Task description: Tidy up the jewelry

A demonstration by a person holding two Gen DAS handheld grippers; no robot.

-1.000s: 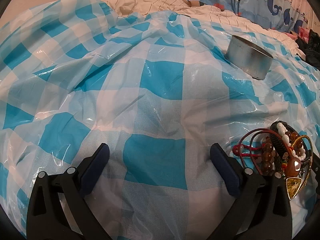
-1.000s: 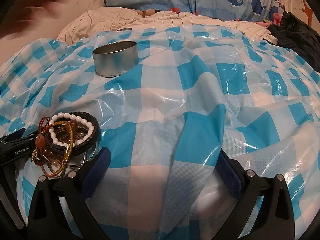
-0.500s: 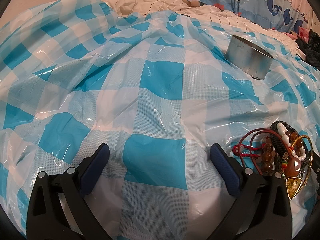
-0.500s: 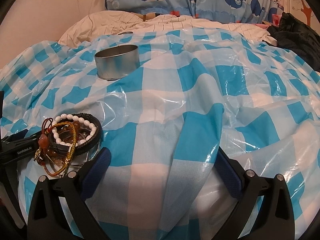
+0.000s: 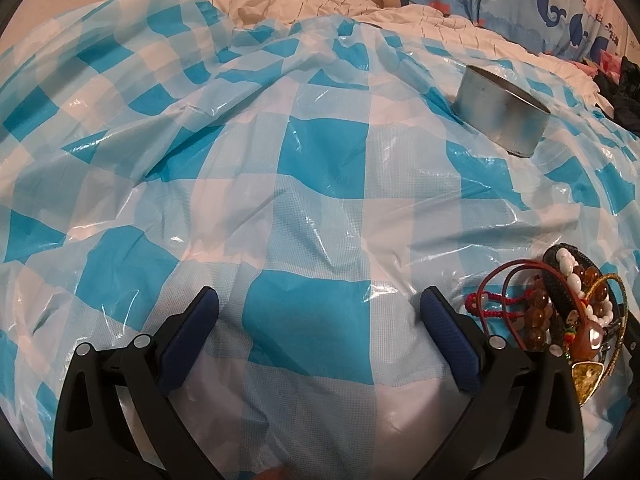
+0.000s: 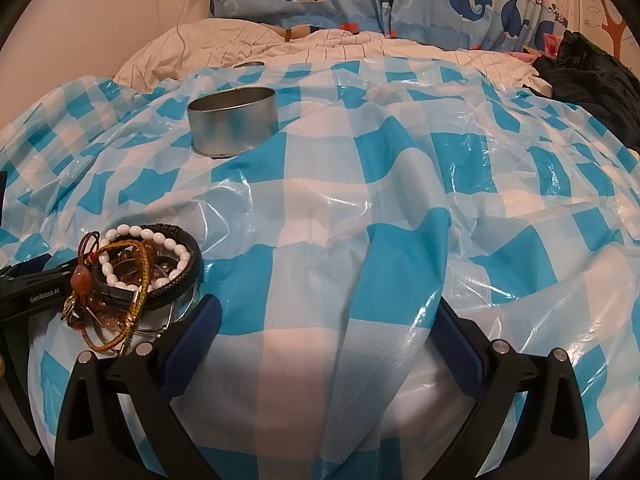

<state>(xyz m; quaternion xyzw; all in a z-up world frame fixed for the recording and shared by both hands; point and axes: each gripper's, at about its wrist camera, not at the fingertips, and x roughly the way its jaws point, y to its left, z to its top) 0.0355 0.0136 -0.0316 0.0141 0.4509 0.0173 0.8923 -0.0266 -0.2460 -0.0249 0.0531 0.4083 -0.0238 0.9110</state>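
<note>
right wrist: metal tin (image 6: pixel 233 120) interior hidden; bracelet pile (image 6: pixel 138 276) lies apart on checkered sheet (image 6: pixel 360 184)

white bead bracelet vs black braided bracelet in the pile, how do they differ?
The white bead bracelet is a string of separate glossy oval beads; the black braided bracelet is one continuous woven cord. The white one lies inside the black one's wider loop. Both rest in the same pile on the checked plastic sheet, beside the open right claw.
</note>
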